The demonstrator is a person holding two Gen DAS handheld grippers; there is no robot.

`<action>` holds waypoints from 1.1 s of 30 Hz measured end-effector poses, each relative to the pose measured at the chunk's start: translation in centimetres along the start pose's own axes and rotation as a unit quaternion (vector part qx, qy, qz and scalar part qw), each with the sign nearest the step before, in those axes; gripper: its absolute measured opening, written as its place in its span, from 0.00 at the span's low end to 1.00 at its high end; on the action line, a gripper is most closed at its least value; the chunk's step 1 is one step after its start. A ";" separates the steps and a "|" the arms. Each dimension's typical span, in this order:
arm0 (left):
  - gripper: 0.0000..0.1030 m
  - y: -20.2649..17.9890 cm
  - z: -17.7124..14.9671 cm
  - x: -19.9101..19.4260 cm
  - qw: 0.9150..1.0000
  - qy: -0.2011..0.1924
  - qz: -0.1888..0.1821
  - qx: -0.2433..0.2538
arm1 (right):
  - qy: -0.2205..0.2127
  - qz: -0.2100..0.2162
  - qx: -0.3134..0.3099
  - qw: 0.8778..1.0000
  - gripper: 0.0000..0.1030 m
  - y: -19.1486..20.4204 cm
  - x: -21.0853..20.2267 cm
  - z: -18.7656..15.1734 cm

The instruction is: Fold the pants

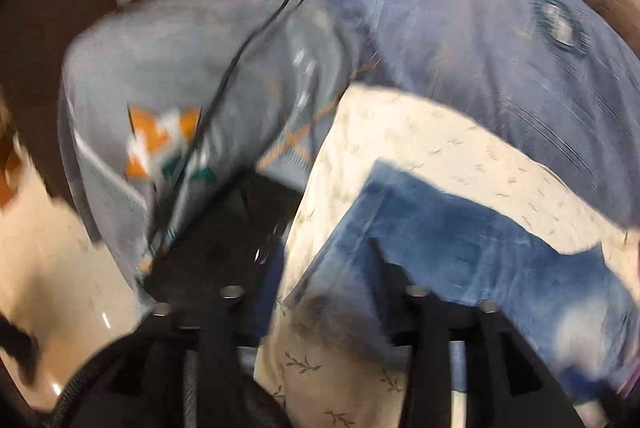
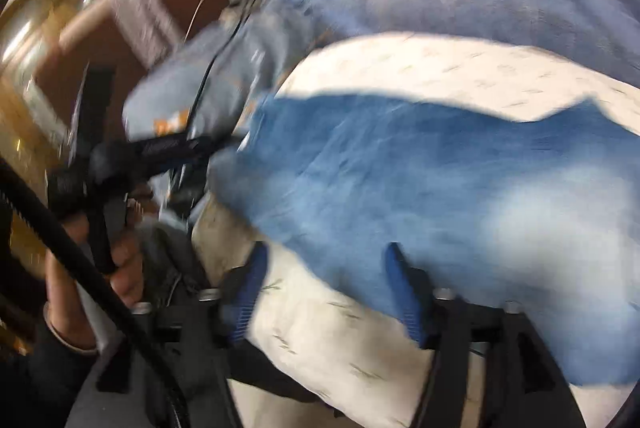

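Blue denim pants lie on a cream leaf-print sheet; they also show in the right wrist view. Both views are motion-blurred. My left gripper is open, its fingers wide apart over the pants' near edge and the sheet. My right gripper is open, its blue-padded fingers spread over the pants' lower edge. The left gripper's black body, held in a hand, shows at left in the right wrist view, at the pants' left end.
A person in a blue shirt and a pale patterned garment leans over the bed. A black cable hangs in front. Cream floor lies at the left. A dark brown wall stands behind.
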State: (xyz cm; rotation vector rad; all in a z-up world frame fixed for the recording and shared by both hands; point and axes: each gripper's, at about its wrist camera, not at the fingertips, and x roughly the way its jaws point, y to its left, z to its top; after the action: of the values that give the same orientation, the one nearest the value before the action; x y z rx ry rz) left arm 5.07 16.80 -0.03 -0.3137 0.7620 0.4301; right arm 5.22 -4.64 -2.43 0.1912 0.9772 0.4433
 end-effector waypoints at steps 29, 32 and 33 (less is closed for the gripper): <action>0.57 -27.5 -14.4 -7.6 0.890 0.075 -0.309 0.327 | -0.141 -0.139 0.399 0.895 0.22 -28.2 -19.6 -8.9; 0.57 -28.5 -14.6 -7.5 0.883 0.077 -0.312 0.341 | -0.118 -0.116 0.436 0.885 0.44 -29.0 -19.5 -10.1; 0.57 -28.7 -14.8 -7.5 0.882 0.078 -0.313 0.344 | -0.121 -0.121 0.432 0.886 0.57 -28.9 -20.0 -10.5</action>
State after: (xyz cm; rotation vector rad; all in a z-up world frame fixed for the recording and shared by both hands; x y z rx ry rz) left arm 5.30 -16.36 -1.38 0.0891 0.8725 -0.4903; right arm -5.15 -39.83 -3.25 0.8988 0.8796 -0.2758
